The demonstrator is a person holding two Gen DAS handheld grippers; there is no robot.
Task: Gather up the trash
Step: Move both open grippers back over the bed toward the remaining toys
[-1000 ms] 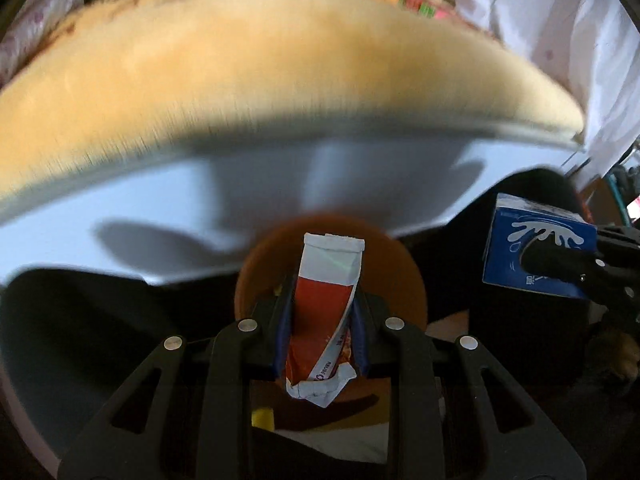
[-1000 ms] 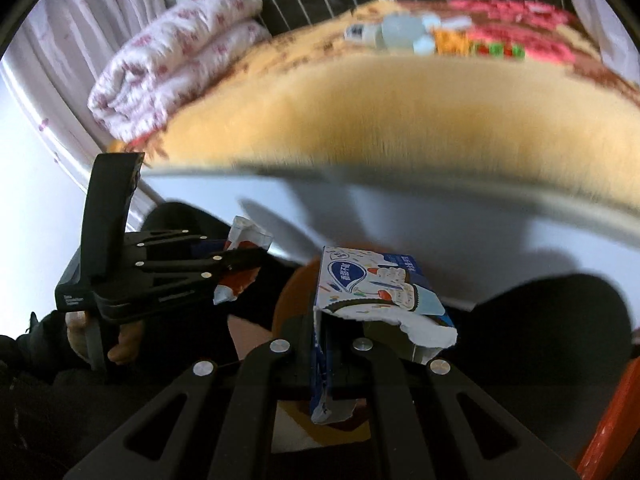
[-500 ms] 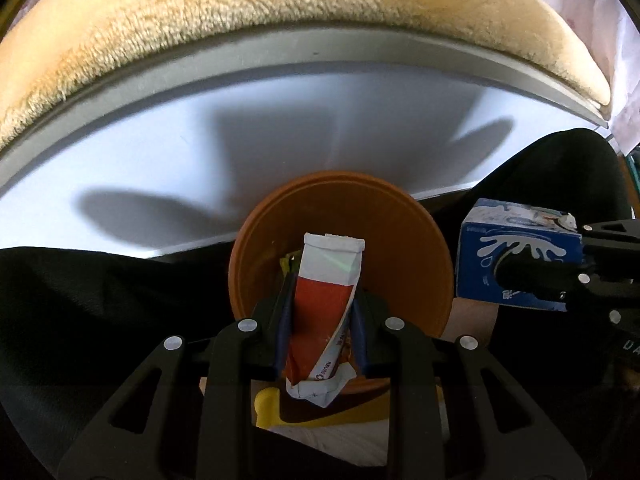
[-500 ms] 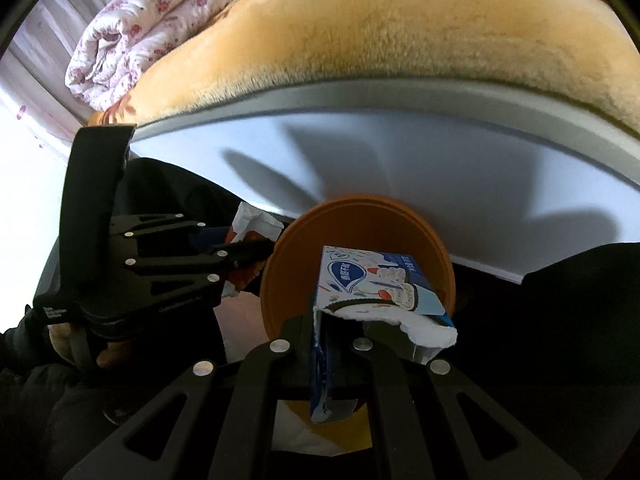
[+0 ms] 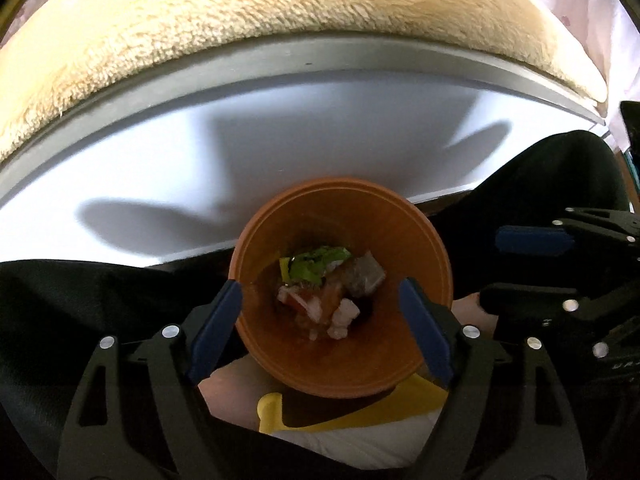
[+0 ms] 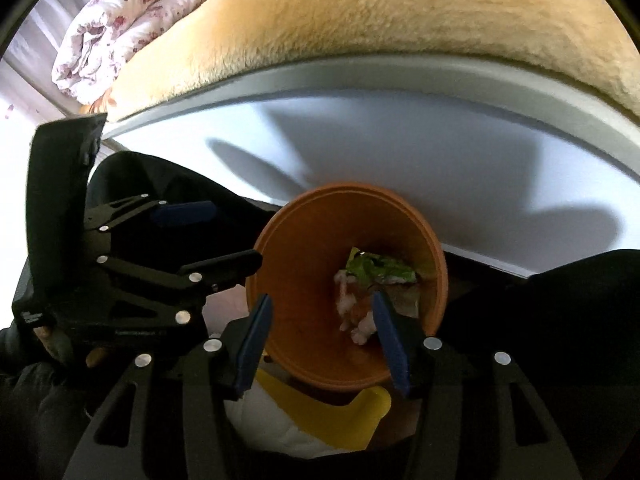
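While both cams look down into one bin, each catches sth the other misses:
L grip: left gripper (image 5: pixel 320 320) over orange bin (image 5: pixel 416 240), jaws opening, nothing btw the blue pads (image 5: pixel 216 328).
R grip: right gripper (image 6: pixel 320 336) over same bin (image 6: pixel 280 280), jaws opening, nothing btw them.
Trash: crumpled wrappers (image 5: pixel 328 284) lie at bin bottom, green, red, white and grey bits; seen again in R cam (image 6: pixel 372 284).
Only in R cam: folded floral quilt (image 6: pixel 120 28) top left; fingers of the hand (image 6: pixel 44 340) holding the L tool.
Only in L cam: pale curtain-like cloth (image 5: pixel 616 20) at right edge.
Writing: faint marks on tool bodies, too small to read.
Surface: fuzzy tan blanket (image 5: pixel 240 20) on bed, grey-white bed frame (image 5: pixel 360 120) below it.
Floor area: dark cloth (image 5: pixel 80 300) around bin, yellow and white item (image 5: pixel 360 420) under it.
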